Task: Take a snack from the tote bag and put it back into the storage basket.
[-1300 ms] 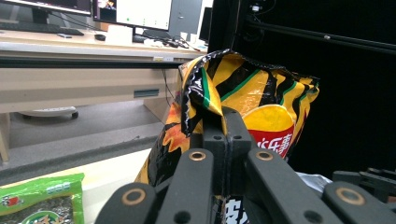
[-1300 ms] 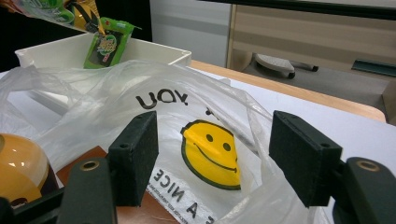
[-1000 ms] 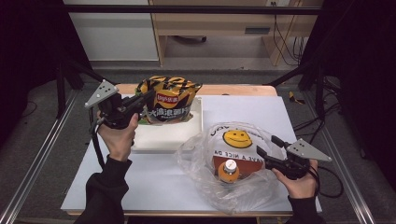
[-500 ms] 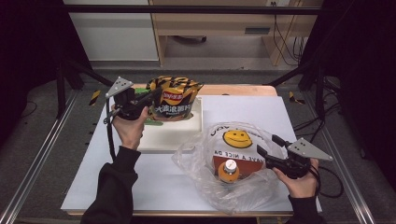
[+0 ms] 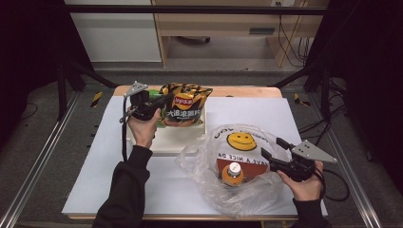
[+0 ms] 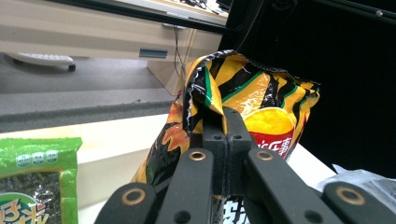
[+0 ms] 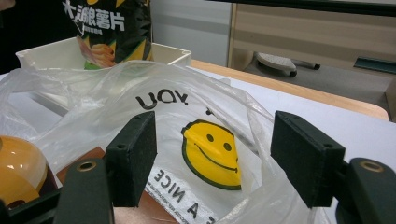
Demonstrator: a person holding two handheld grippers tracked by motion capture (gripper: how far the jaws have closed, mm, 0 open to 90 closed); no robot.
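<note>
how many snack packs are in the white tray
2: a yellow-black chip bag pinched at its top edge by the left gripper, and a green seaweed pack lying beside it. Others may be hidden behind the chip bag.

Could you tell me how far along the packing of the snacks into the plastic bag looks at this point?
Done: an orange bottle already sits inside the plastic bag. In hand: the left tongs are shut on the top edge of the chip bag, held up at the white tray; the right tongs sit open at the bag's mouth. Left: the chips, and probably the green packet.
</note>
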